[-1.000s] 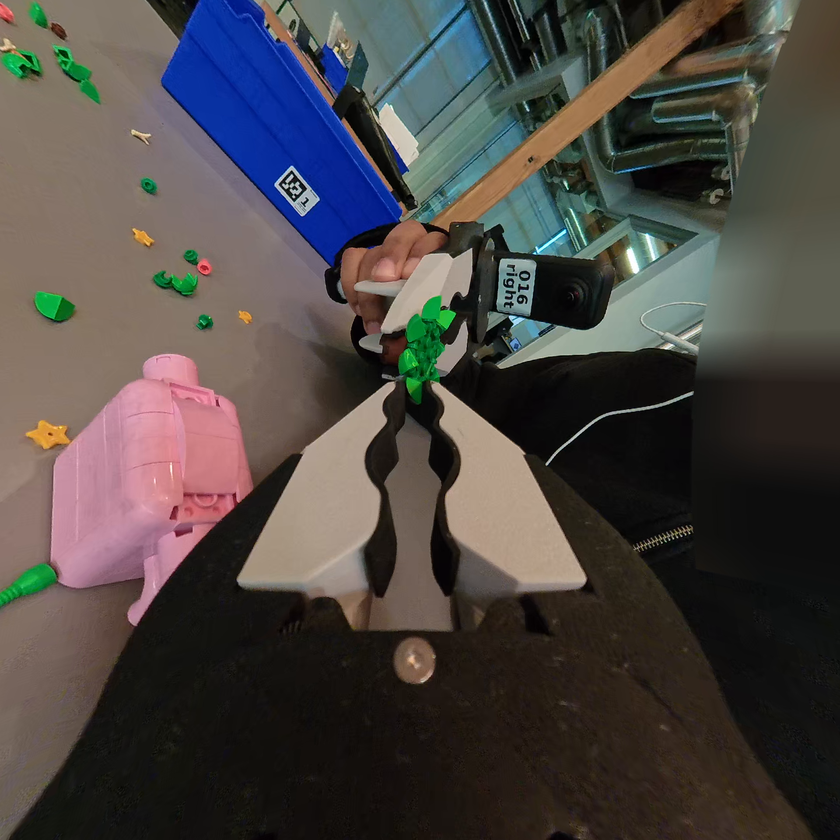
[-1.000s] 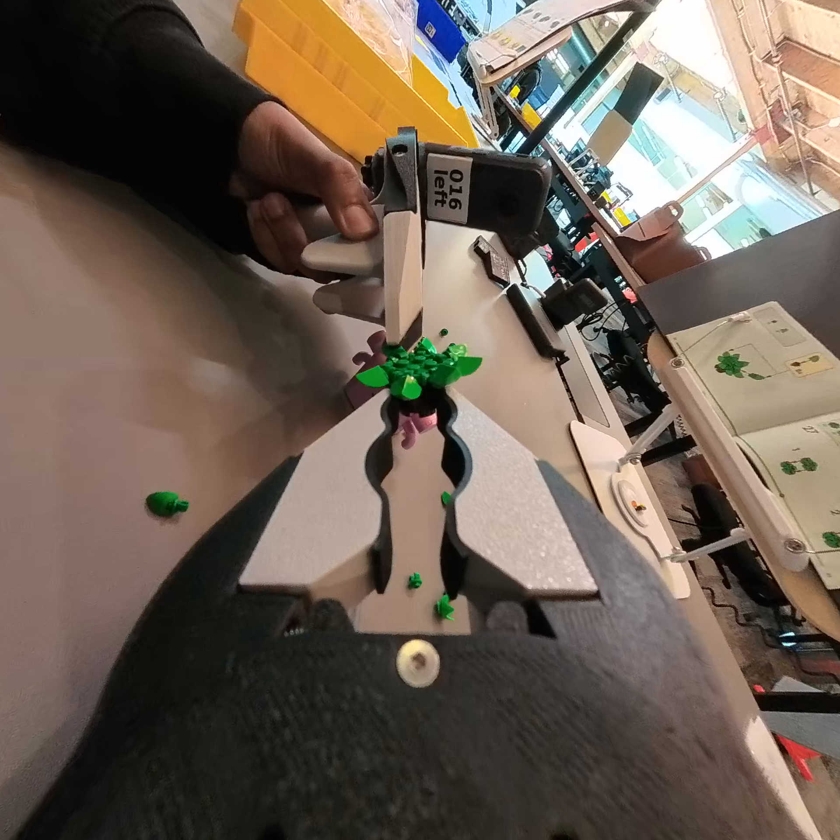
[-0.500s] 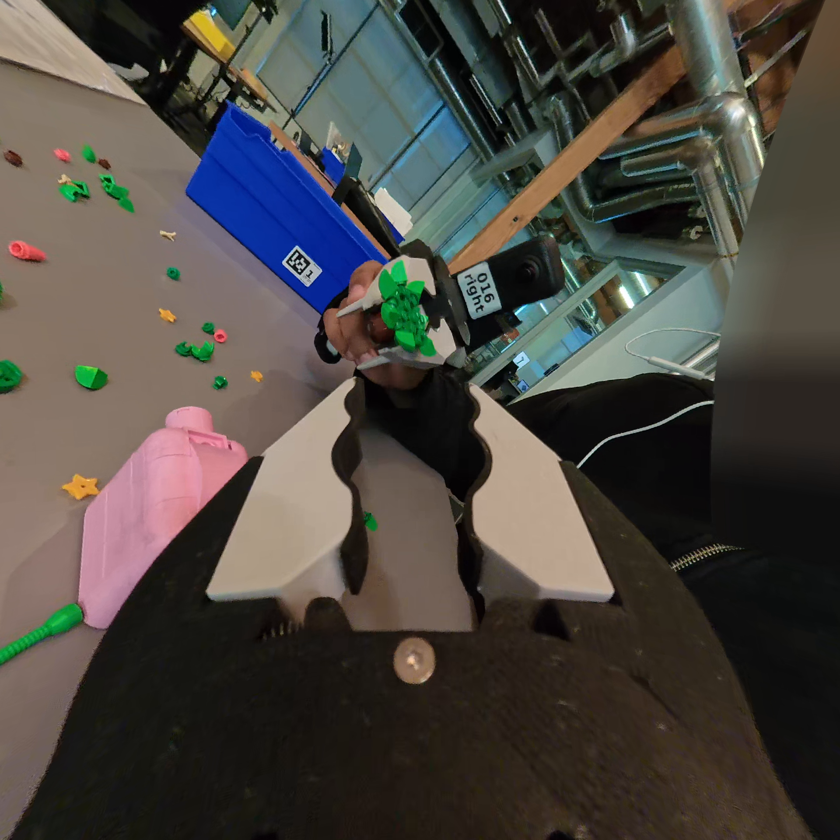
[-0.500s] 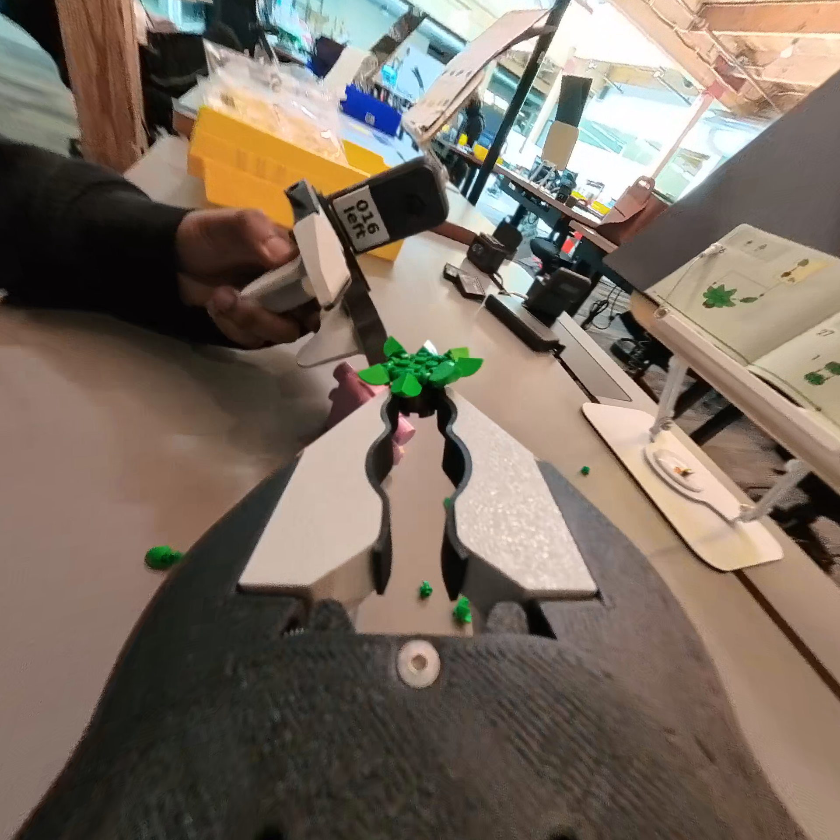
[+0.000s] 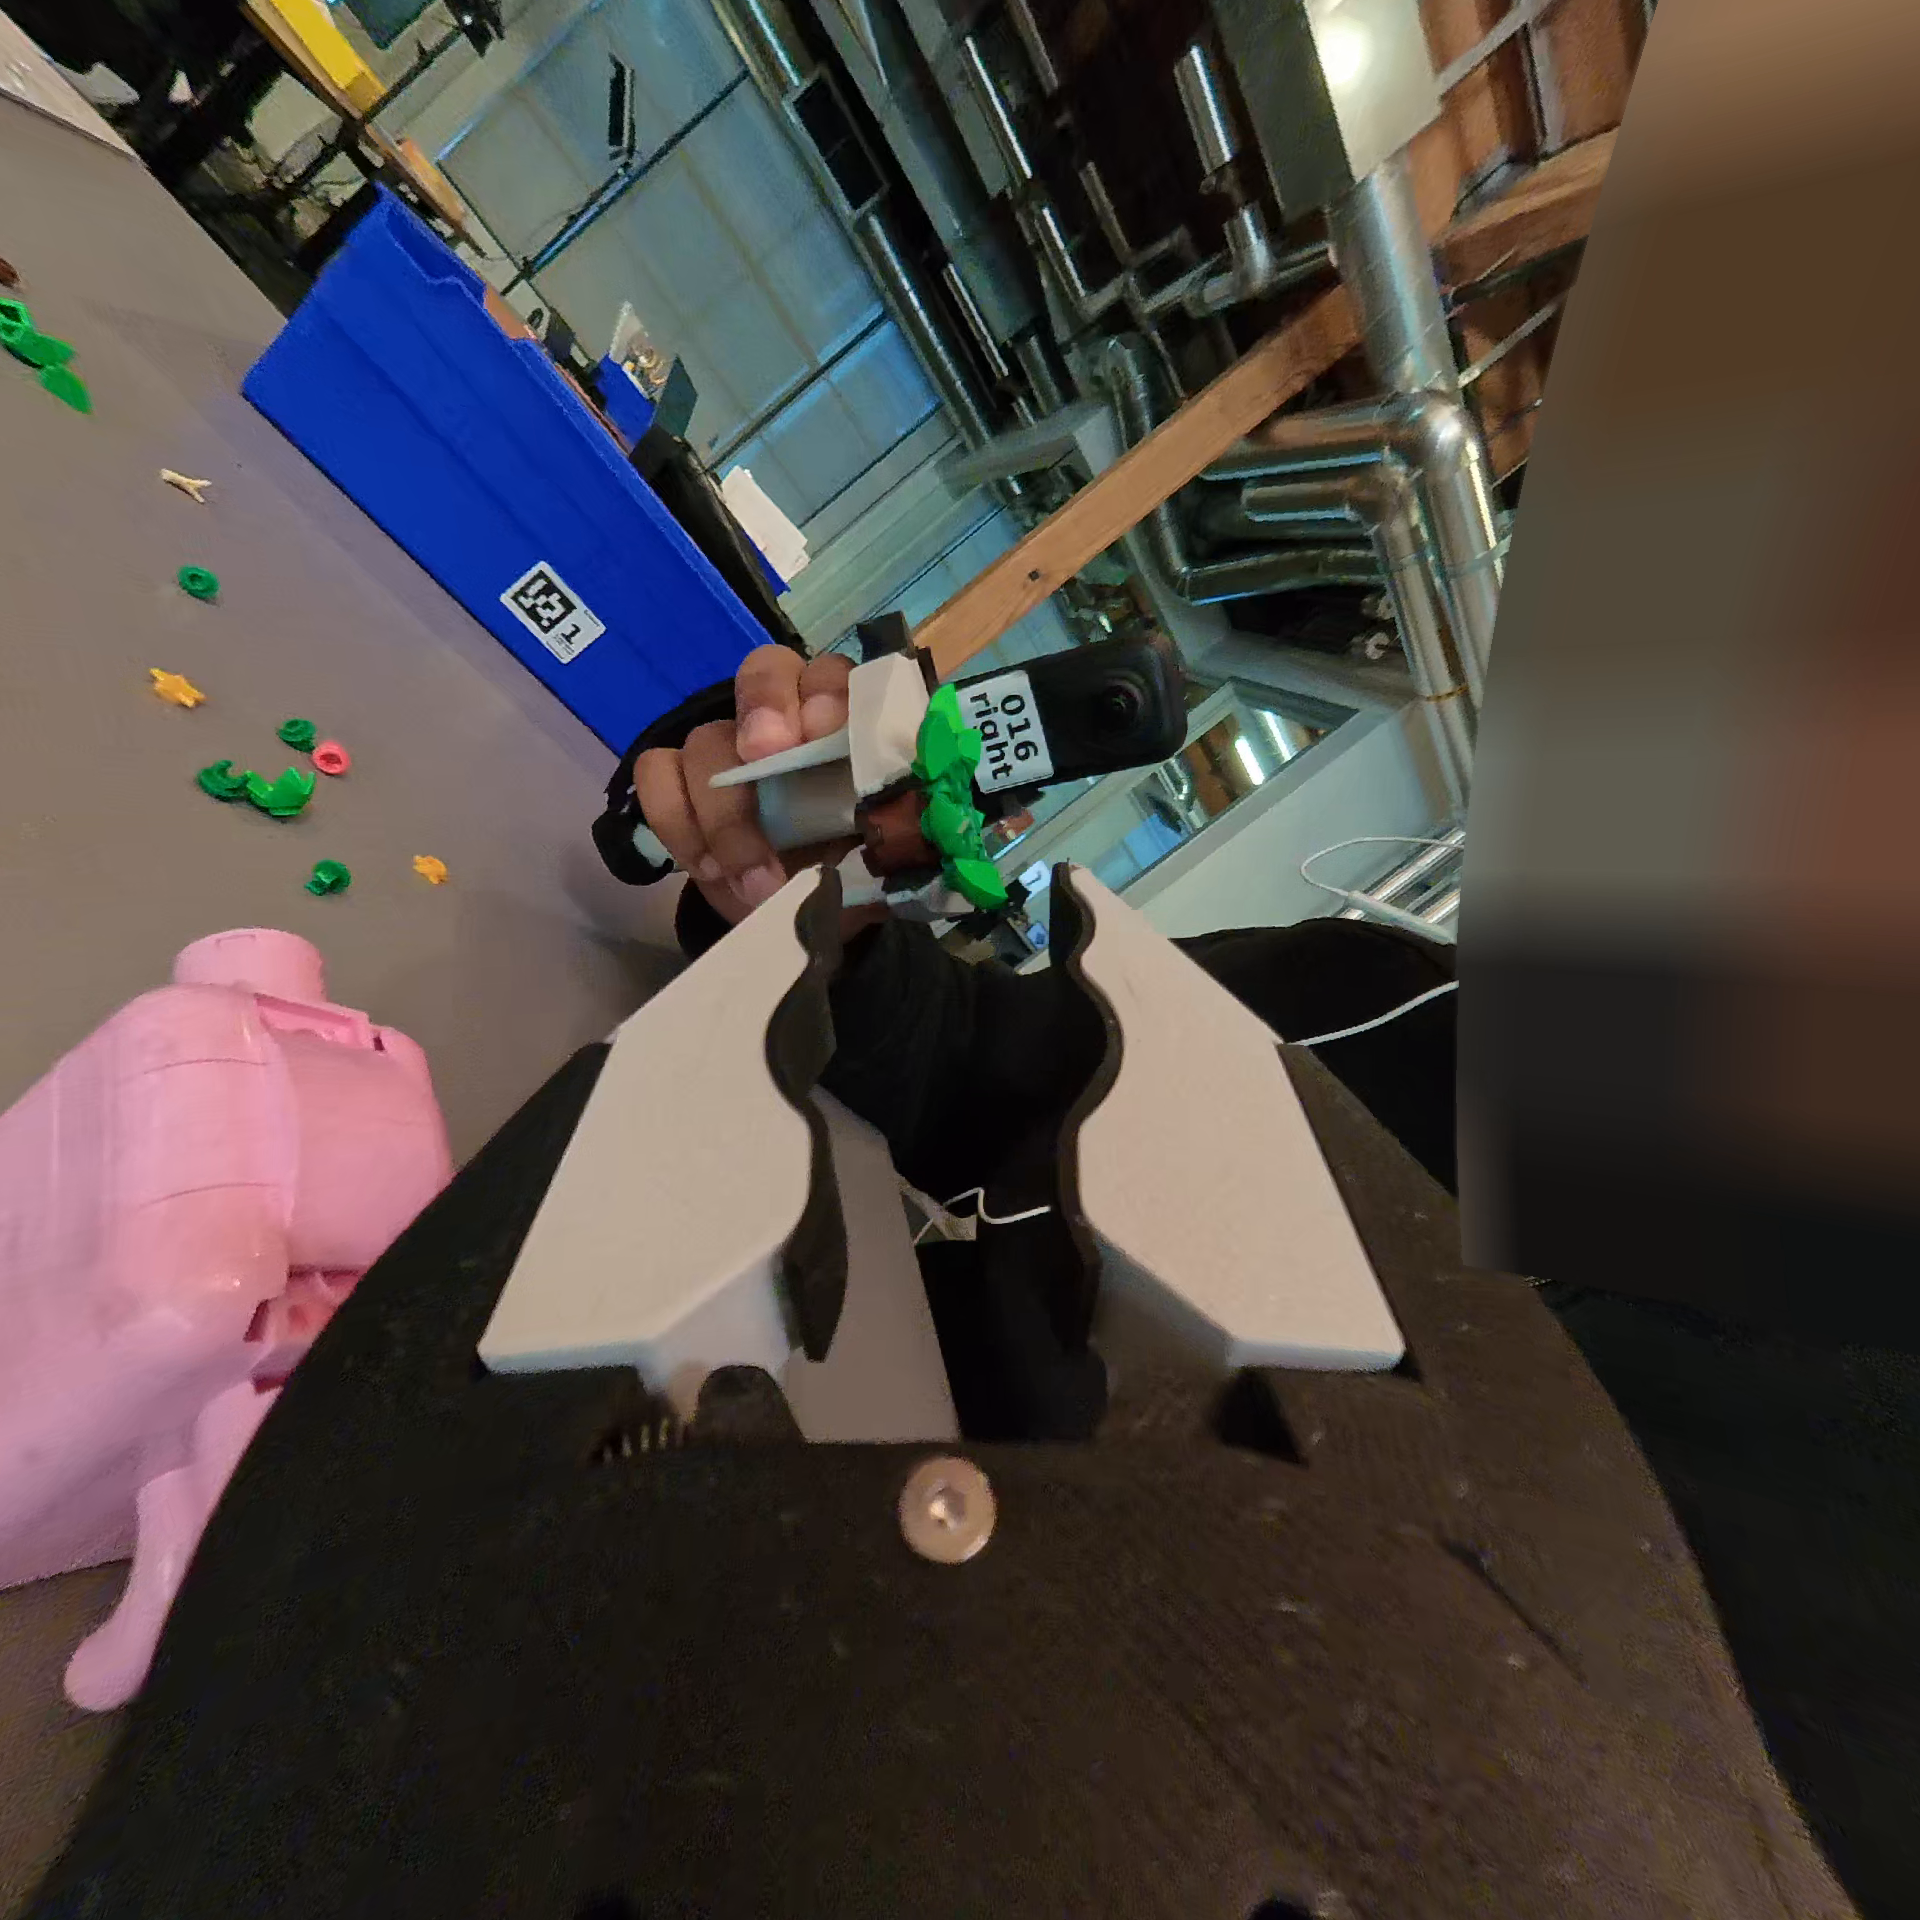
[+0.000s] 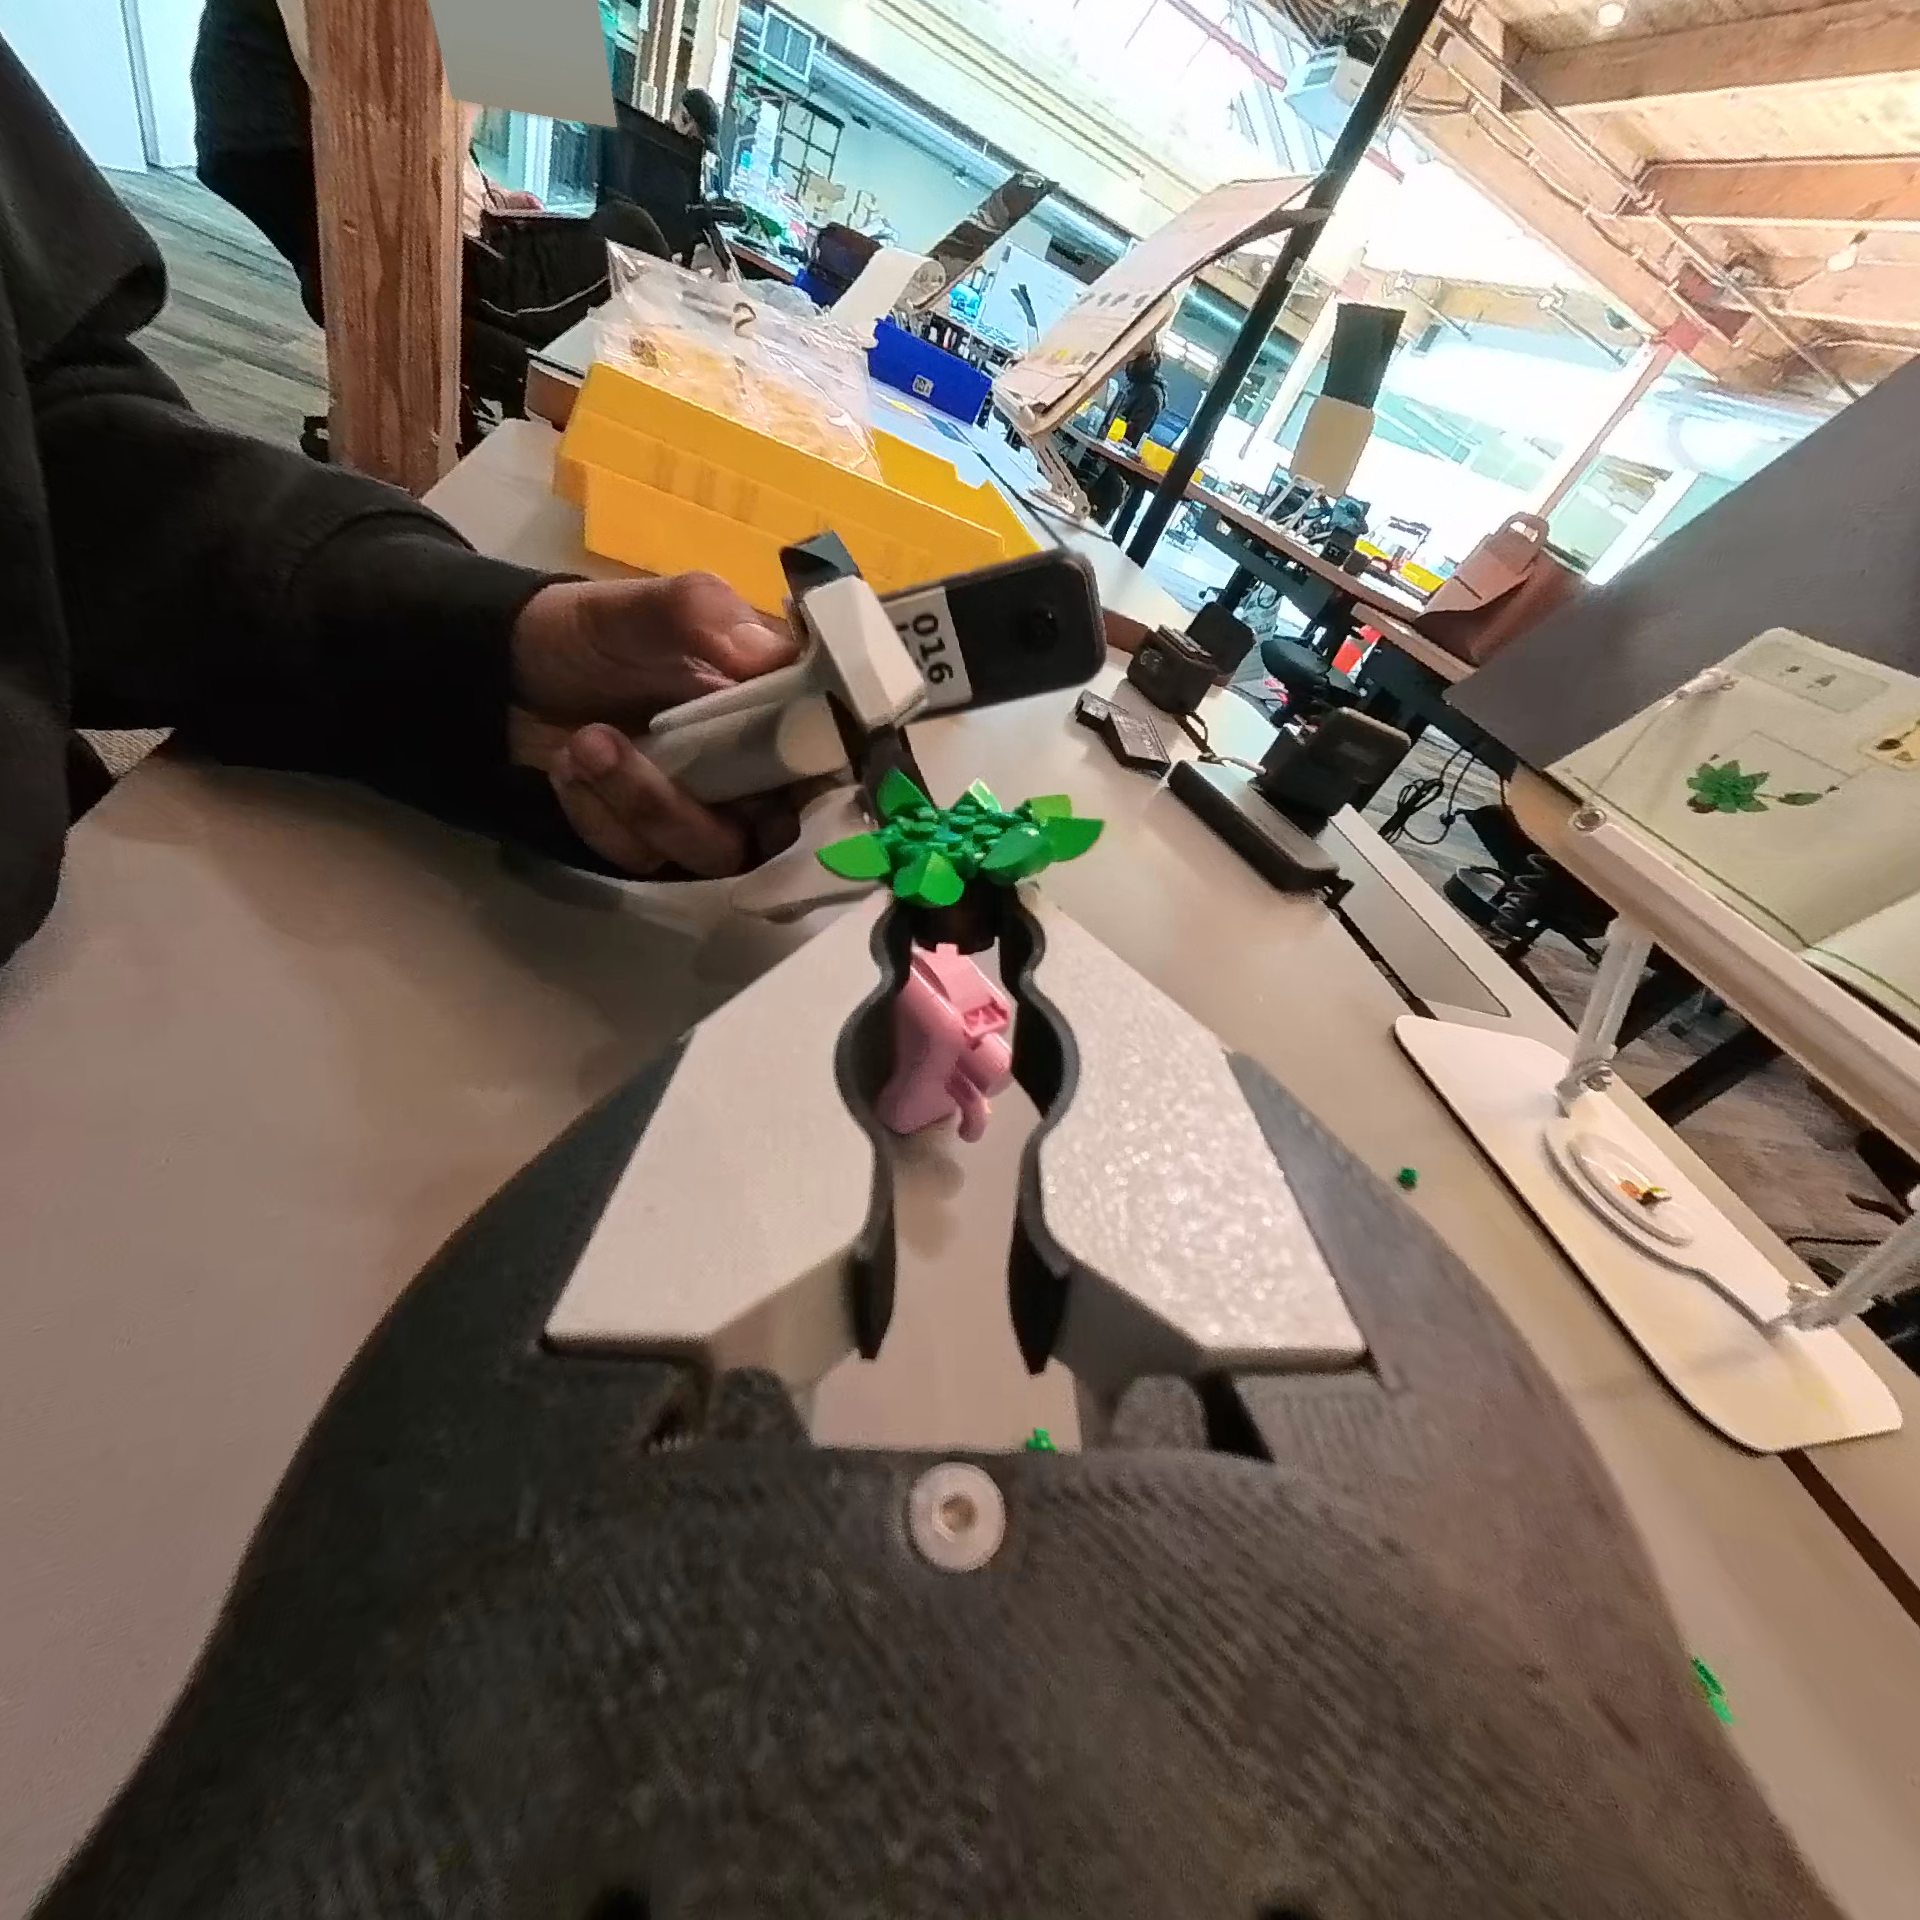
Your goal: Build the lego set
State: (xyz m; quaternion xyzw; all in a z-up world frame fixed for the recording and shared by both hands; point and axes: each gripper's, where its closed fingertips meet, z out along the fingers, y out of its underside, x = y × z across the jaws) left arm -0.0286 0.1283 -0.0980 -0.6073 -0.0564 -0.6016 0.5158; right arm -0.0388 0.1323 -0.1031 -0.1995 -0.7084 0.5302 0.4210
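The right gripper point(image 6: 956, 914) is clenched on the dark stem under the leaf cluster point(image 6: 961, 847), rosette up, held above the table; the left gripper point(image 5: 940, 894) is released and empty, the pink body point(image 5: 197, 1195) lying just to its left, nearer it.

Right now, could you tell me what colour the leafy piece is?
Bright green leafy piece on a dark base; right wrist view.
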